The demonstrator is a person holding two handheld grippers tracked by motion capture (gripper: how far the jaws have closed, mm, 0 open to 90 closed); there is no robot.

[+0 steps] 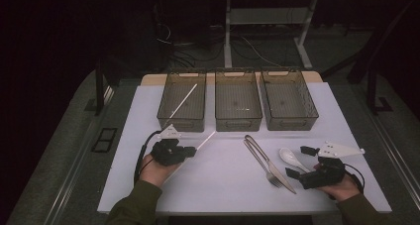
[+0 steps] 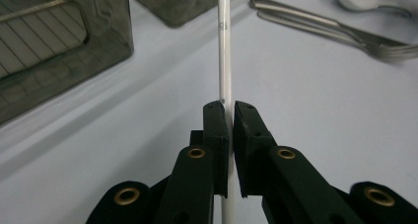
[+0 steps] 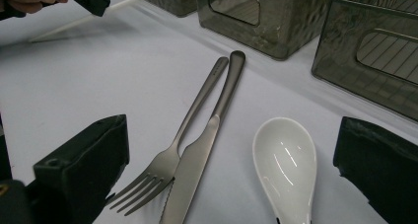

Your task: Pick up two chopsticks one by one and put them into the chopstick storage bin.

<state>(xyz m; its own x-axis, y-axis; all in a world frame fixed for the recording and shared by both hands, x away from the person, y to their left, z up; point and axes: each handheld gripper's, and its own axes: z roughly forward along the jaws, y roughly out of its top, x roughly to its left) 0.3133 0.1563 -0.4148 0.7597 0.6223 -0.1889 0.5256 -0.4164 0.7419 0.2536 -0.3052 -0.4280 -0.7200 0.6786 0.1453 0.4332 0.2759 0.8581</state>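
Sorting underway: left hand-held gripper (image 2: 229, 110) clenched on white chopstick (image 2: 225, 46) just above desk (image 1: 223, 180); one chopstick (image 1: 182, 102) binned. Right hand-held gripper (image 3: 231, 169) released. Fork (image 3: 172, 155), knife (image 3: 199, 155), spoon (image 3: 285, 160) pending.

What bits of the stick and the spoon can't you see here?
- White chopstick: in the left gripper view its middle is hidden between the left gripper jaws; its far end is cut by the top edge.
- White spoon: in the right gripper view its handle is cut off by the bottom edge.
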